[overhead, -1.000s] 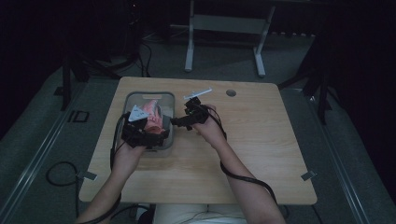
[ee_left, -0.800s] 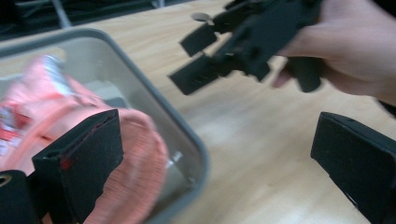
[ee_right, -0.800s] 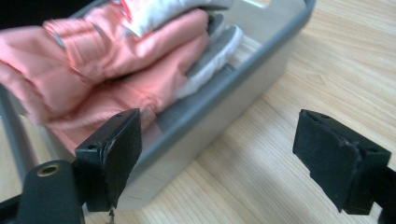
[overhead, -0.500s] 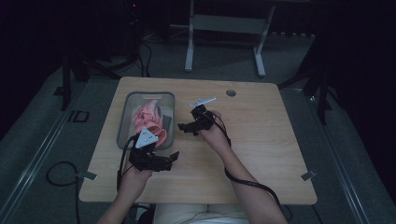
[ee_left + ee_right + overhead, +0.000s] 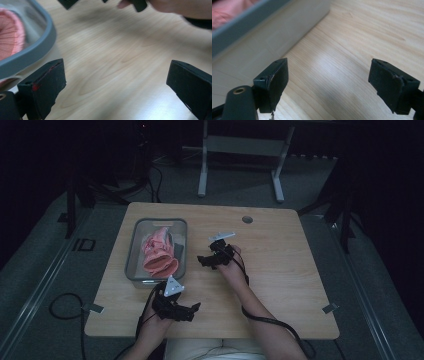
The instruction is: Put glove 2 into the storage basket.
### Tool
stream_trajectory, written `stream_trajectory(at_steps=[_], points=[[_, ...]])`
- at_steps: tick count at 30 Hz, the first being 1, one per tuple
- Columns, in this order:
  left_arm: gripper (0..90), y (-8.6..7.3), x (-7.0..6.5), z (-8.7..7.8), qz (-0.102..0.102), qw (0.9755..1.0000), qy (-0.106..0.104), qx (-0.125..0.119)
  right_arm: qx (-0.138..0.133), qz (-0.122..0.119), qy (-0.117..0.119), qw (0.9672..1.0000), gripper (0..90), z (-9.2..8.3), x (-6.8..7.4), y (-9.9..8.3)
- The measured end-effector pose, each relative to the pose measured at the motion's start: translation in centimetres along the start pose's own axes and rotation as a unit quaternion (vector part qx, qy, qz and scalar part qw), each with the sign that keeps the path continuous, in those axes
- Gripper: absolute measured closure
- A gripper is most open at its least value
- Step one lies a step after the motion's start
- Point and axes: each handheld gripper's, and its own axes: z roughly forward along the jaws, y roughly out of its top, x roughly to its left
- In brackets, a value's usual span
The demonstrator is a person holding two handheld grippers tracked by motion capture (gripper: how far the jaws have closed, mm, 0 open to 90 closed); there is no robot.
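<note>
The wooden table (image 5: 280,270) carries a clear grey-rimmed bin (image 5: 131,265) at its left, and inside lies a bunched pink cloth (image 5: 159,252). It looks soft, light and floppy, best pinched at a raised fold. The right gripper (image 5: 206,260) sits beside the bin, jaws spread and empty. The left gripper (image 5: 189,309), also spread, hangs near the table's front edge.

high: overhead, forward-down | gripper views: close, low; share bin (image 5: 131,265) edge

Ribbed pink cloth (image 5: 159,252), matt wood table (image 5: 280,270)
</note>
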Motion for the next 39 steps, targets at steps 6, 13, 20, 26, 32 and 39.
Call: stream_trajectory(at_steps=[6,13,20,26,32,39], points=[[1.8,-1.6,-0.1,1.3,-0.008,0.9994,-0.007,0.032,-0.014,0.012,-0.014,0.9997,16.3,0.3,-0.2,-1.0],[1.8,-2.7,0.1,2.1,-0.021,0.9987,-0.010,0.046,-0.030,0.036,-0.028,0.9985,14.7,0.9,-0.6,-2.2],[1.8,-3.1,0.5,2.2,-0.019,0.9989,0.003,0.043,-0.038,0.045,-0.043,0.9973,14.7,1.4,-0.4,-2.8],[1.8,-3.4,0.4,2.2,-0.022,0.9985,0.016,0.047,-0.045,0.045,-0.054,0.9965,14.2,1.9,0.0,-3.2],[1.7,-3.8,0.5,2.1,-0.024,0.9980,0.032,0.049,-0.058,0.051,-0.069,0.9946,13.8,1.9,0.2,-3.2],[1.7,-4.1,0.7,1.9,-0.024,0.9967,0.057,0.051,-0.062,0.056,-0.084,0.9929,13.8,1.9,0.3,-3.2]])
